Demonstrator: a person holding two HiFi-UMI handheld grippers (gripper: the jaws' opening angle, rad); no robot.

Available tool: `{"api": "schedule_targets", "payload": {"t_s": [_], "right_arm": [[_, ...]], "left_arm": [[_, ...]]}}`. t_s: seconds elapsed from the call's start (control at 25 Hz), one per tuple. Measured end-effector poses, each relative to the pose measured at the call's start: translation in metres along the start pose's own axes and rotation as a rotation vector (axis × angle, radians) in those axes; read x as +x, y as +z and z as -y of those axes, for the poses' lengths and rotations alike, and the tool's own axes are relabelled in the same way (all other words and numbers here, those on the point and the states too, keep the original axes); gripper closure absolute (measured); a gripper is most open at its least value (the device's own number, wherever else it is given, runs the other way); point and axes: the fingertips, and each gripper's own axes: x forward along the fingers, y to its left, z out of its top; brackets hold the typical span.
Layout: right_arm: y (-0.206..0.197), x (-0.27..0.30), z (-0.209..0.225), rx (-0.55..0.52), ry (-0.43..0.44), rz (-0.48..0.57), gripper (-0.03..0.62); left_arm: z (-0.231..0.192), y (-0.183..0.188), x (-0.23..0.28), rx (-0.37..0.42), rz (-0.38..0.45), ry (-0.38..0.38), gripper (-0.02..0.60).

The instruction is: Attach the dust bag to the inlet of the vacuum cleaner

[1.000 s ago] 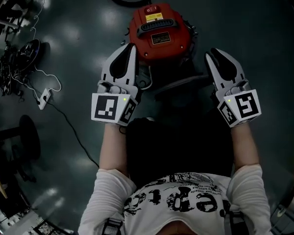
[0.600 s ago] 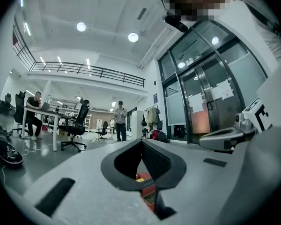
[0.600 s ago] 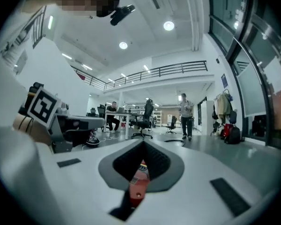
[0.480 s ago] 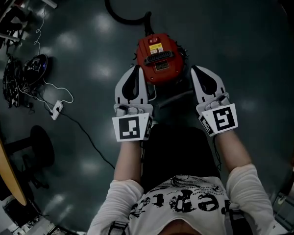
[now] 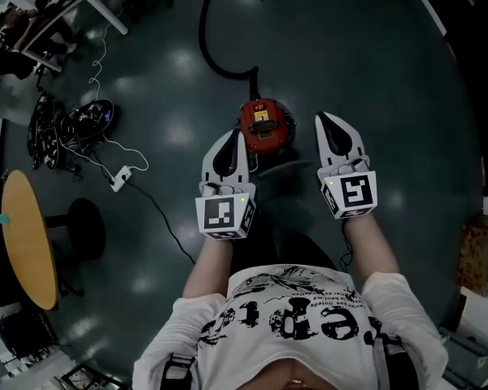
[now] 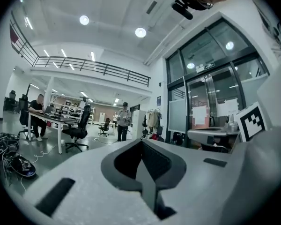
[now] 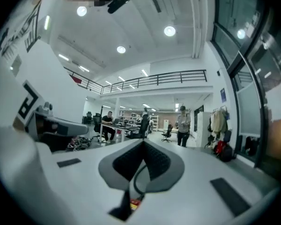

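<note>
The red vacuum cleaner stands on the dark floor far below, its black hose curving away at the top of the head view. No dust bag shows in any view. My left gripper is held high and level at the vacuum's left, jaws shut with nothing between them. My right gripper is level at the vacuum's right, also shut and empty. In the left gripper view the left gripper faces across an office hall, as does the right gripper in its own view.
A round wooden table and a black stool stand at the left. A power strip with a white cable and a heap of cables lie on the floor. People and desks are far off.
Both grippers and the head camera have risen far above the floor. The vacuum cleaner now looks much smaller and lies well below both grippers.
</note>
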Motion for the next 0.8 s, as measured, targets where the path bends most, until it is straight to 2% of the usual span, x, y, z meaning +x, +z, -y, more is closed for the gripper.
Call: {"api": "schedule_targets", "payload": {"t_s": [0.12, 0.24, 0.4, 0.56, 0.8], "right_arm": [[0.050, -0.033, -0.002, -0.072, -0.013, 0.030, 0.592], [0.077, -0.060, -0.008, -0.061, 0.003, 0.060, 0.592], [0.090, -0.091, -0.023, -0.057, 0.017, 0.086, 0.592], [0.102, -0.118, -0.042, -0.070, 0.046, 0.116, 0.592], [0.087, -0.143, -0.052, -0.049, 0.066, 0.130, 0.592]], "left_arm": [[0.013, 0.044, -0.031, 0.000, 0.015, 0.014, 0.578], [0.023, 0.067, -0.056, 0.010, 0.053, 0.030, 0.578], [0.037, 0.078, -0.086, 0.017, 0.081, 0.048, 0.578], [0.051, 0.092, -0.118, 0.064, 0.124, 0.057, 0.578], [0.064, 0.078, -0.146, 0.075, 0.123, 0.071, 0.578]]}}
